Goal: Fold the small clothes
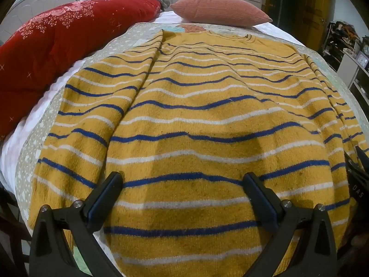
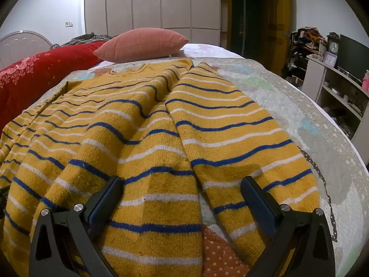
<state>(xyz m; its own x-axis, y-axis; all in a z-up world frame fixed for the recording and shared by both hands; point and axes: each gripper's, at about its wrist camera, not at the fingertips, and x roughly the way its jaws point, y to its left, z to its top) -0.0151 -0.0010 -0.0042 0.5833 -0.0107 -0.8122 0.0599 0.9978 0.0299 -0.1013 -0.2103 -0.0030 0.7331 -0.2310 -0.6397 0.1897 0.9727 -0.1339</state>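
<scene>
A yellow knit sweater (image 1: 196,120) with blue and white stripes lies spread flat on the bed, collar at the far end, a sleeve along each side. My left gripper (image 1: 182,180) is open and empty, hovering just above the sweater's near hem. The sweater also fills the right wrist view (image 2: 138,143), with its right sleeve (image 2: 242,138) lying beside the body. My right gripper (image 2: 181,183) is open and empty above the hem, astride the gap between body and sleeve. Part of the right gripper shows at the left view's right edge (image 1: 359,168).
The bed has a grey patterned quilt (image 2: 299,106). A pink pillow (image 1: 219,9) lies beyond the collar and a red floral duvet (image 1: 57,41) along the left side. Shelves with clocks and clutter (image 2: 334,69) stand to the right; wardrobes (image 2: 161,2) behind.
</scene>
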